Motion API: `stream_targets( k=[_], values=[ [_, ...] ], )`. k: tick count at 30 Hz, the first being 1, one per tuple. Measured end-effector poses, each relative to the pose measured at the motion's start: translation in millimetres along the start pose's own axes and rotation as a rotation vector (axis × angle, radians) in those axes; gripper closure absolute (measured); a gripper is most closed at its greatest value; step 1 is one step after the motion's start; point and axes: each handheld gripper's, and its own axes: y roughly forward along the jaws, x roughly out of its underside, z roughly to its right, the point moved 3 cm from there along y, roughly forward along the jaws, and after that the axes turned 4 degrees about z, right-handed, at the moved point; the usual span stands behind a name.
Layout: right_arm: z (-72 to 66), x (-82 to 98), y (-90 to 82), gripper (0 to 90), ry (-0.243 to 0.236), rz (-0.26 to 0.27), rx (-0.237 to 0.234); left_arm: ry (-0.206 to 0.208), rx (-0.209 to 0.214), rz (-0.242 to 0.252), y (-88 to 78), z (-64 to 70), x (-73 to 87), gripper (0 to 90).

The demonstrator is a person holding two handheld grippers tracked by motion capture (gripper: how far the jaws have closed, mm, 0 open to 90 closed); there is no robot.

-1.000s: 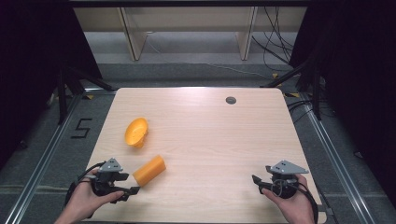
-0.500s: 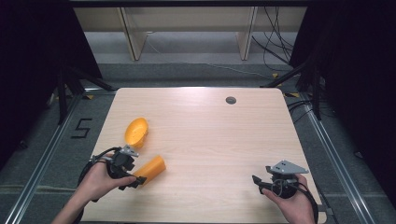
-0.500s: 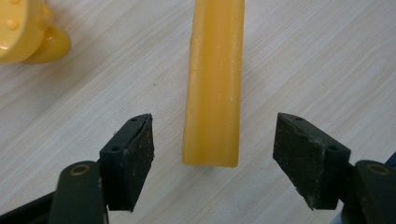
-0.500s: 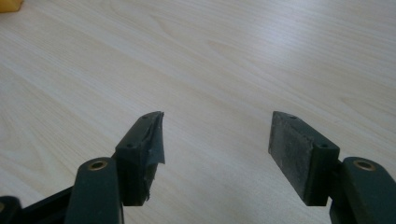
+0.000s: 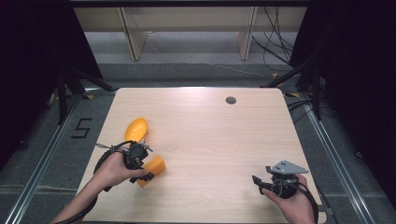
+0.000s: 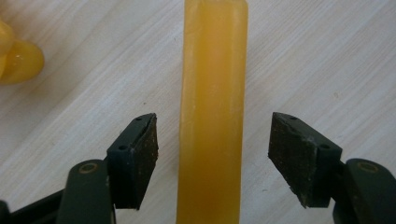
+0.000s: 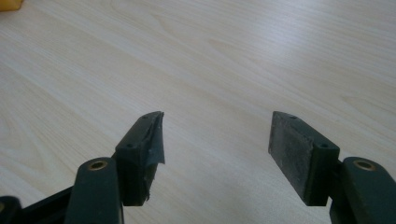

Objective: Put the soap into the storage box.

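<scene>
Scene: a person at a pale wooden table (image 5: 215, 140) works two hand-held grippers; an orange block (image 5: 152, 169) lies at the near left.
Left gripper: the left gripper (image 5: 140, 163) hangs over the orange block (image 6: 212, 116), jaws apart on either side of it with a gap showing at each pad; the jaws have just been closing, and nothing is pressed yet.
Right gripper: the right gripper (image 5: 260, 183) rests at the near right in the person's hand, jaws apart (image 7: 215, 140), bare tabletop between them.
Second piece: an orange scoop-shaped piece (image 5: 136, 129) lies just beyond the block, farther from the person.
Handling: the block looks rigid, light and smooth, with a waxy sheen, so it may slip under a shallow pinch; it seems sturdy rather than fragile.
Where to hold: the two long flat sides, near mid-length, look the best seats for the pads.
Left gripper view: it shows the clearances at both pads and the block's glossy, straight-edged top, plus a rounded edge of the orange scoop-shaped piece (image 6: 18, 58).
High view: it gives the layout, with both hands well apart, and a dark round grommet (image 5: 230, 100) at the far side.
</scene>
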Motion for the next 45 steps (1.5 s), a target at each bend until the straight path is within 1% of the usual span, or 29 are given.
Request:
stream_targets(
  k=[5,6,8,9,12,13,14,16,18,19,23,24,28,29,30,31,32,33,34,35,36,37,38,39,40,41,42,43,45],
  values=[
    [0.8,0.1,0.1,36.1,-0.013,0.003,0.007,-0.008,-0.010,-0.054,5.7,-3.3,-3.8,36.1],
    [0.8,0.1,0.1,36.1,-0.013,0.003,0.007,-0.008,-0.010,-0.054,5.7,-3.3,-3.8,38.6],
    [1.0,0.2,0.6,36.1,-0.012,0.004,0.010,0.004,-0.033,-0.087,7.6,-4.2,-6.4,42.2],
    [1.0,0.1,0.6,36.1,-0.012,0.005,0.010,-0.002,-0.043,-0.093,8.4,-3.8,-7.5,44.8],
    [1.0,0.2,0.2,36.1,-0.014,0.001,0.009,-0.010,-0.037,-0.106,11.8,-3.3,-8.7,49.9],
    [2.3,0.5,0.7,36.1,-0.032,0.006,0.010,-0.013,-0.032,-0.109,13.2,-2.4,-9.0,51.8],
    [2.3,0.6,0.8,36.1,-0.031,0.008,0.011,-0.031,-0.026,-0.117,14.7,0.0,-8.9,53.8],
    [2.5,0.7,0.9,36.1,-0.035,0.005,0.013,-0.031,-0.025,-0.125,16.8,1.3,-9.5,58.0],
    [2.3,0.7,1.0,36.1,-0.034,0.003,0.010,-0.041,-0.028,-0.144,16.3,2.1,-10.2,59.0],
    [2.3,0.7,0.9,36.1,-0.035,0.003,0.011,-0.004,-0.040,-0.146,15.8,-0.5,-11.4,59.5],
    [2.6,0.9,1.0,36.1,-0.033,0.008,0.010,-0.025,-0.042,-0.142,15.5,-0.4,-11.6,60.5],
    [2.7,1.0,1.1,36.1,-0.032,0.007,0.010,-0.053,-0.032,-0.140,15.3,0.5,-10.4,60.5],
    [3.0,0.9,1.1,36.1,-0.036,0.006,0.011,-0.099,-0.014,-0.116,12.4,0.3,-8.6,60.7],
    [1.9,1.1,1.2,36.1,-0.020,0.000,0.002,-0.137,-0.005,-0.112,11.2,2.5,-8.0,60.7],
    [1.8,1.2,1.1,36.2,-0.018,-0.002,0.000,-0.122,-0.011,-0.101,9.1,1.1,-8.2,60.7],
    [2.4,1.2,1.0,36.1,-0.025,-0.002,0.000,-0.122,-0.013,-0.093,6.7,0.8,-8.2,60.7],
    [2.6,1.2,1.1,36.1,-0.026,-0.001,0.000,-0.158,-0.012,-0.076,5.2,3.0,-7.7,60.7],
    [2.6,1.1,1.2,36.2,-0.025,0.001,0.000,-0.135,-0.022,-0.073,1.9,0.5,-8.2,60.7],
    [1.6,0.6,0.7,36.1,-0.010,0.001,-0.005,-0.152,-0.027,-0.058,-0.3,0.6,-8.4,60.7],
    [1.6,0.1,0.1,36.1,-0.009,0.004,0.008,-0.183,-0.034,-0.045,-2.4,1.3,-8.3,60.7],
    [2.8,0.4,0.4,36.1,-0.029,0.008,0.009,-0.201,-0.041,-0.037,-4.9,1.0,-8.4,60.7],
    [1.5,0.7,0.6,36.1,-0.013,0.002,-0.001,-0.216,-0.044,-0.034,-7.6,0.2,-8.5,60.7],
    [1.6,0.6,0.6,36.2,-0.015,0.004,0.001,-0.261,-0.051,-0.021,-9.4,0.6,-9.0,60.7],
    [1.7,0.3,-0.1,36.2,-0.014,0.005,0.010,-0.257,-0.066,-0.008,-11.0,-2.7,-9.3,60.7],
    [2.3,0.4,0.7,36.1,-0.022,0.008,0.004,-0.310,-0.077,0.000,-12.7,-2.5,-9.2,60.7],
    [1.5,0.8,0.8,36.1,-0.013,0.001,-0.002,-0.322,-0.083,0.003,-13.9,-3.8,-9.4,60.7],
    [1.7,0.8,1.0,36.1,-0.017,0.004,-0.002,-0.319,-0.094,0.008,-15.1,-6.5,-9.5,60.7],
    [1.6,0.8,1.0,36.2,-0.017,0.004,-0.003,-0.339,-0.106,0.015,-15.9,-8.4,-9.9,60.7],
    [1.7,0.8,1.2,36.1,-0.018,0.004,-0.004,-0.348,-0.116,0.018,-17.4,-12.7,-10.4,60.7]
  ],
)
